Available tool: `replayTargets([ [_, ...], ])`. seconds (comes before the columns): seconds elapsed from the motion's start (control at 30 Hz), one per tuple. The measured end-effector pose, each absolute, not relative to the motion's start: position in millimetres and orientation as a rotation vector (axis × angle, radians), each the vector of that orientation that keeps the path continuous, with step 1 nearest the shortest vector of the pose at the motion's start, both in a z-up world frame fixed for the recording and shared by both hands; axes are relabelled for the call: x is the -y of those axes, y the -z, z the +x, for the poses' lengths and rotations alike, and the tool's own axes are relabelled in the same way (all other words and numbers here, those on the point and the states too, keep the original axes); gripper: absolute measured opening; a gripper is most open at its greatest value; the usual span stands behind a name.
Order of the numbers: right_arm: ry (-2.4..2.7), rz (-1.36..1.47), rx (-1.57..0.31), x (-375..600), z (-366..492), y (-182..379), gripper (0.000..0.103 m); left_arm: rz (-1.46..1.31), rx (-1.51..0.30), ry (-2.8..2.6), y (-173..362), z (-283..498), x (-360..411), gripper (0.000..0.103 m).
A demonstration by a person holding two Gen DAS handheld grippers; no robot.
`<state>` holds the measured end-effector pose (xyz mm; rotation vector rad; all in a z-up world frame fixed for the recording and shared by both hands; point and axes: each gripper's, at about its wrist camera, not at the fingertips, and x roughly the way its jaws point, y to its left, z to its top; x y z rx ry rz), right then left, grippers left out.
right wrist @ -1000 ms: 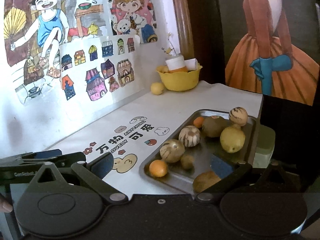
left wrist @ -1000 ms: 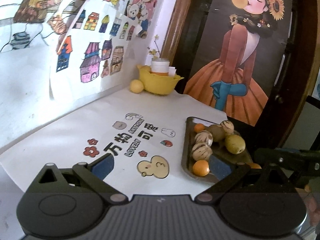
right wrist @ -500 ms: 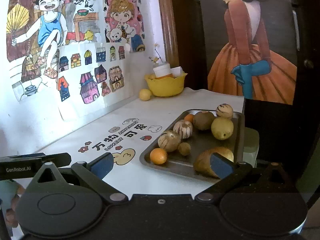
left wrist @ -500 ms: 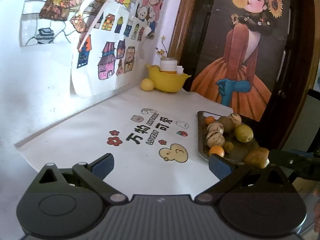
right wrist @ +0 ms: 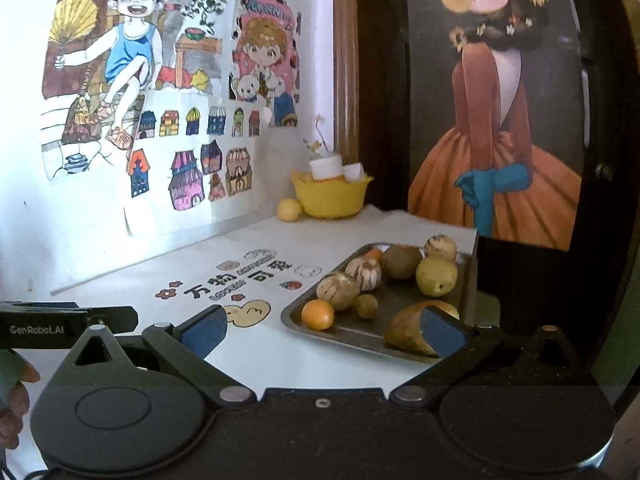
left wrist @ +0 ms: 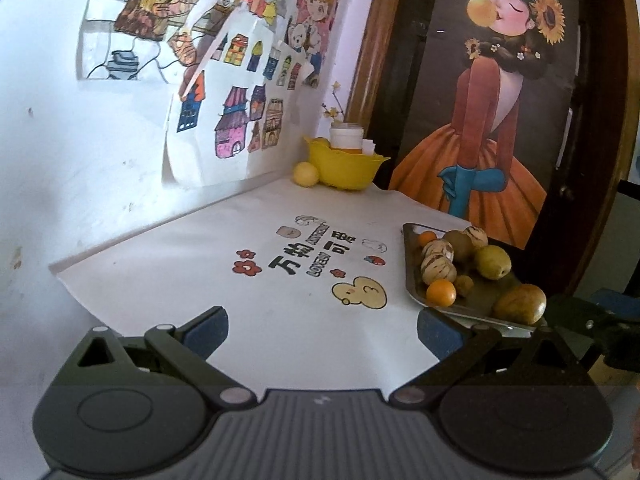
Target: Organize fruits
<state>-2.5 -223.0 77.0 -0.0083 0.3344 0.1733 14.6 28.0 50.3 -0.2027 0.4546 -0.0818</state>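
Note:
A dark metal tray [right wrist: 296, 322] [left wrist: 412, 292] at the table's right side holds several fruits: an orange [right wrist: 317, 314] [left wrist: 441, 294], striped round fruits [right wrist: 338, 290] [left wrist: 438, 270], a yellow-green pear [right wrist: 437, 276] [left wrist: 493, 262], a brown kiwi [right wrist: 401, 261] and a large brown-yellow fruit [right wrist: 404, 332] [left wrist: 519, 304]. My left gripper [left wrist: 322, 330] is open and empty above the white tablecloth, left of the tray. My right gripper [right wrist: 324, 330] is open and empty at the tray's near edge; its right fingertip [right wrist: 440, 336] overlaps the large fruit in view.
A yellow bowl [left wrist: 344, 168] [right wrist: 330, 198] with a white cup stands at the far corner, a yellow lemon [left wrist: 306, 175] [right wrist: 289, 210] beside it. Drawings hang on the left wall. A dark door with a poster is behind the tray. The printed tablecloth [left wrist: 312, 256] covers the table.
Both grippers have pulled back and up from the table, so tray and bowl look farther away. Both stay open. The fruits have not moved.

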Motion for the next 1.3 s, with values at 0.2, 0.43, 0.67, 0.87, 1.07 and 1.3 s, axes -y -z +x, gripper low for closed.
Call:
replayTargets([
  [0.2, -0.164, 0.031, -0.301, 226, -15, -69, 0.102, -0.181, -0.437, 0.081, -47, 7, -25, 0.103],
  [0.43, -0.142, 0.040, -0.285, 233, -24, -59, 0.102, -0.171, -0.437, 0.073, -41, 4, -20, 0.103],
  [0.67, -0.123, 0.040, -0.282, 236, -26, -47, 0.102, -0.142, -0.435, 0.061, -33, 0, -17, 0.103],
  [0.87, -0.129, 0.028, -0.310, 233, -21, -36, 0.102, -0.131, -0.437, 0.067, -28, -1, -16, 0.103],
  [1.07, -0.130, 0.034, -0.335, 232, -17, -29, 0.102, -0.133, -0.439, 0.056, -24, -1, -20, 0.103],
  [1.3, -0.126, 0.035, -0.340, 231, -15, -27, 0.102, -0.119, -0.440, 0.052, -21, -2, -21, 0.103],
])
